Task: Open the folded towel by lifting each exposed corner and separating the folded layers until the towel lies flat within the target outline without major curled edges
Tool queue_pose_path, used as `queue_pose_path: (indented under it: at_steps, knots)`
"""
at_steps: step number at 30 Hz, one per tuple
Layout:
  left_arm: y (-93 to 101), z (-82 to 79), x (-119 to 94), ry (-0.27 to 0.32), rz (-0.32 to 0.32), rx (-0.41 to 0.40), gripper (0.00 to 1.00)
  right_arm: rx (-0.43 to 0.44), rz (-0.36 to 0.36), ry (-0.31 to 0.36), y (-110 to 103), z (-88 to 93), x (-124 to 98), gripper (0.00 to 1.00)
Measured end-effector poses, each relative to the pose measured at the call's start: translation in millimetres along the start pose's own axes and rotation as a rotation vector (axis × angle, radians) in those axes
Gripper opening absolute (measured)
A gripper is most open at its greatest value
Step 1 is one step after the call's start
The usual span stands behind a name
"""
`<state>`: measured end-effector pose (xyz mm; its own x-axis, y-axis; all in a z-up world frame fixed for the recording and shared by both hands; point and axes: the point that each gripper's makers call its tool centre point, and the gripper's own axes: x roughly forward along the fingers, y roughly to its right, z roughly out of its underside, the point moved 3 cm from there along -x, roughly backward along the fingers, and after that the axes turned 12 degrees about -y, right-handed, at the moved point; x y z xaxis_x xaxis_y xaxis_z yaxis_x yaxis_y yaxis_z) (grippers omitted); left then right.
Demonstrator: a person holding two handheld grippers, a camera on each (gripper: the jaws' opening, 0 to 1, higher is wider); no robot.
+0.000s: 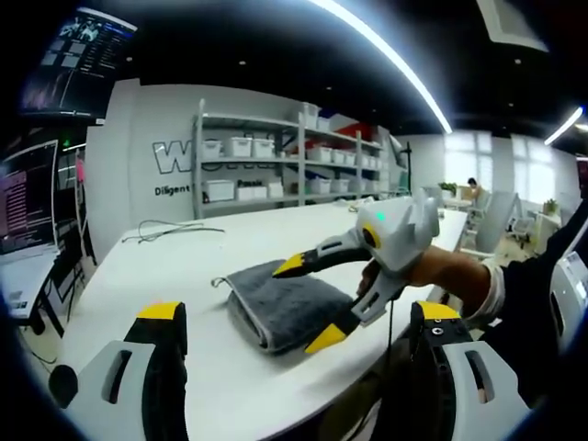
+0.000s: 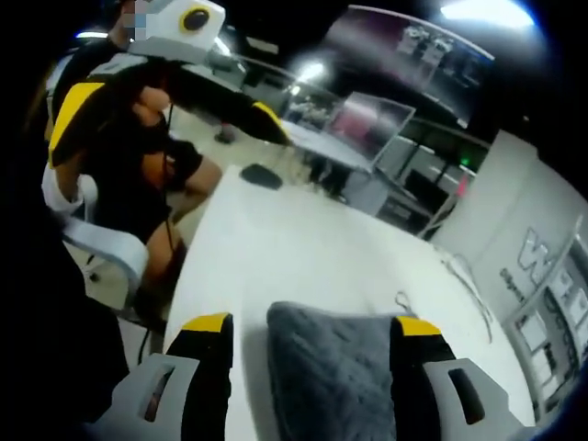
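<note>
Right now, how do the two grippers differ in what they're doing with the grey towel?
The right gripper straddles the folded grey towel, one jaw on each side, while the left gripper hangs back from it over the white table. Both stand open, with yellow-tipped jaws.

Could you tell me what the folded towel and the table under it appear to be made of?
The towel looks like soft grey microfibre or terry: its matte surface has a fuzzy, dimpled pile, and a small hanging loop shows at one corner. The table looks like a smooth white laminate or painted board with a slight sheen; the exact material is unclear.
</note>
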<state>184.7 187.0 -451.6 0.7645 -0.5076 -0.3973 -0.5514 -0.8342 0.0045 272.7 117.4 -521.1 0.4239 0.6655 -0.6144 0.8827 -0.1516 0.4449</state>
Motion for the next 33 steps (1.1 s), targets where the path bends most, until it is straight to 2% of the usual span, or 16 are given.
queue_pose_path:
  at_steps: [9, 22, 28, 31, 33]
  knots:
    - [1.3, -0.3, -0.8, -0.003, -0.001, -0.002, 1.00, 0.000, -0.009, -0.008, -0.1, -3.7, 4.6, 0.68]
    - [-5.4, -4.3, -5.6, 0.023, -0.032, -0.023, 0.99, 0.019, -0.038, -0.015, -4.9, -3.3, 9.0, 0.67]
    - [-4.4, -2.2, -3.7, 0.011, -0.027, -0.026, 0.99, 0.071, -0.029, 0.015, 1.4, -5.9, 8.7, 0.66]
    - [-4.4, -2.4, -3.9, 0.012, -0.025, -0.028, 0.99, 0.084, -0.063, 0.020, -1.8, -6.2, 7.7, 0.66]
    - [-4.9, -2.1, -3.9, 0.011, -0.025, -0.032, 0.99, 0.116, -0.064, 0.054, -0.4, -10.5, 4.3, 0.66]
